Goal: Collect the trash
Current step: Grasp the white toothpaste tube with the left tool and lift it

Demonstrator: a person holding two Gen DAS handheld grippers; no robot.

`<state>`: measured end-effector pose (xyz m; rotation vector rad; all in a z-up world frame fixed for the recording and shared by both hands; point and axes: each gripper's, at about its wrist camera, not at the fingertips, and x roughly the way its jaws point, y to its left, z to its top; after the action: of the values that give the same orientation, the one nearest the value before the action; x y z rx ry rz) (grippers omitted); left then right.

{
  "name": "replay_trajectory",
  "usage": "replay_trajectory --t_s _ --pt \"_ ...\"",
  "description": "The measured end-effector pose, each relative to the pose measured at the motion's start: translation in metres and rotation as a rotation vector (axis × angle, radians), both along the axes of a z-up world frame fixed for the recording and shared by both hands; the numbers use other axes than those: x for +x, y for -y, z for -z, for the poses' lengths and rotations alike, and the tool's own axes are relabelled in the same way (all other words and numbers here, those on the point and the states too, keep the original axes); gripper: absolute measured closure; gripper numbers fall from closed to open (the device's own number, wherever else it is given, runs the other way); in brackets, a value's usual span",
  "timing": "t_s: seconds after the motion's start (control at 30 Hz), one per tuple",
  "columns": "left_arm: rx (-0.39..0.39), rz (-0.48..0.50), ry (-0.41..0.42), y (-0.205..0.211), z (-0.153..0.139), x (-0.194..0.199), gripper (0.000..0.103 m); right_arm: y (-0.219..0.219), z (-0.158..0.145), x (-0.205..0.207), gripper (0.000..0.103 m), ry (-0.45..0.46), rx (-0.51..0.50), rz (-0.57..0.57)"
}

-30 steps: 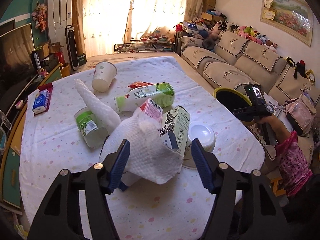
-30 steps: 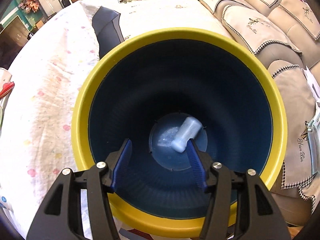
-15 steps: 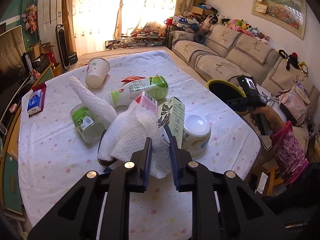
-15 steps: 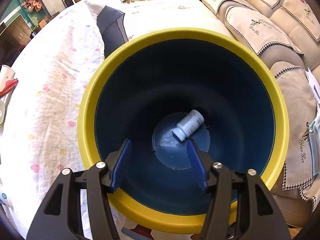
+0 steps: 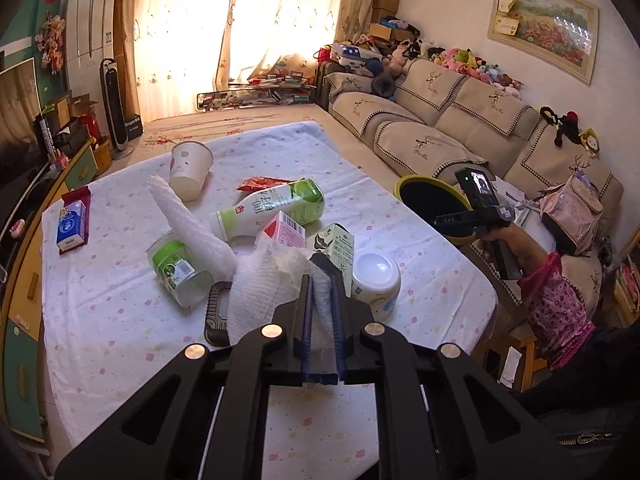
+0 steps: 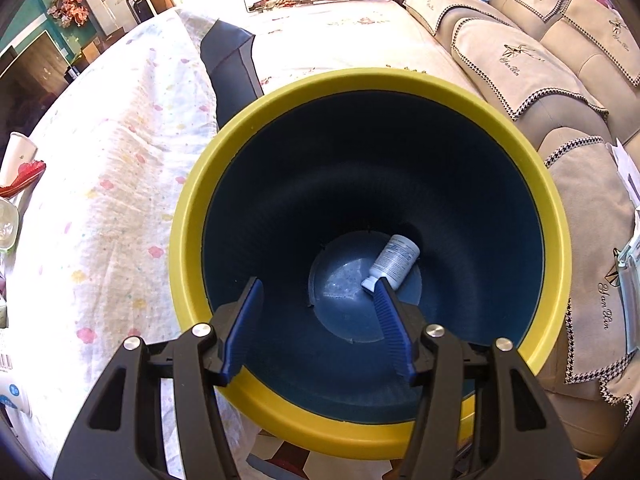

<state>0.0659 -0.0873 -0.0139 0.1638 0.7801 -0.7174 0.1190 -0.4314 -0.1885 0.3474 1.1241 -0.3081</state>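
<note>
A crumpled white paper towel (image 5: 264, 292) is pinched between the blue pads of my left gripper (image 5: 320, 276), whose jaws are still closing on it. The towel is raised a little above the flowered tablecloth (image 5: 120, 312). My right gripper (image 6: 318, 284) hangs open over the mouth of the yellow-rimmed blue bin (image 6: 192, 208), with nothing between its fingers. A small white bottle (image 6: 394, 262) lies on the bin's floor. In the left wrist view the bin (image 5: 404, 184) stands beside the table's right edge, under a person's hand (image 5: 496, 240).
On the table lie a green milk bottle (image 5: 276, 208), a paper cup (image 5: 188, 170), a clear jar (image 5: 176, 268), a pink carton (image 5: 286, 232), a tea carton (image 5: 338, 244), a white bowl (image 5: 376, 276), a black tray (image 5: 216, 316) and a blue carton (image 5: 72, 226). A sofa (image 5: 440, 132) runs behind the bin.
My left jaws came together on the paper towel and rose with it. In the bin the small bottle came to rest on the floor. My right gripper kept still.
</note>
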Motion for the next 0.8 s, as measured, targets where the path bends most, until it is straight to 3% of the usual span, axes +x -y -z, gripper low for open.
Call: replay_trajectory --t_s 0.13,0.27,0.37,0.57,0.8 --pt "0.046 -0.004 0.015 0.004 0.004 -0.002 0.082 0.000 0.002 0.001 0.048 -0.004 0.000 -0.003" --pt "0.049 0.040 0.006 0.000 0.002 -0.018 0.064 0.000 0.000 -0.001 0.048 0.003 0.000 -0.006" --pt "0.079 0.156 -0.011 0.007 0.010 -0.042 0.064 0.000 -0.002 -0.001 0.048 0.007 -0.003 -0.003" --pt "0.269 0.381 0.000 0.051 0.053 -0.074 0.064 -0.005 -0.010 0.000 0.048 0.026 -0.008 -0.014" --pt "0.368 0.454 0.064 0.083 0.087 -0.046 0.064 -0.010 -0.017 -0.002 0.048 0.037 -0.016 -0.031"
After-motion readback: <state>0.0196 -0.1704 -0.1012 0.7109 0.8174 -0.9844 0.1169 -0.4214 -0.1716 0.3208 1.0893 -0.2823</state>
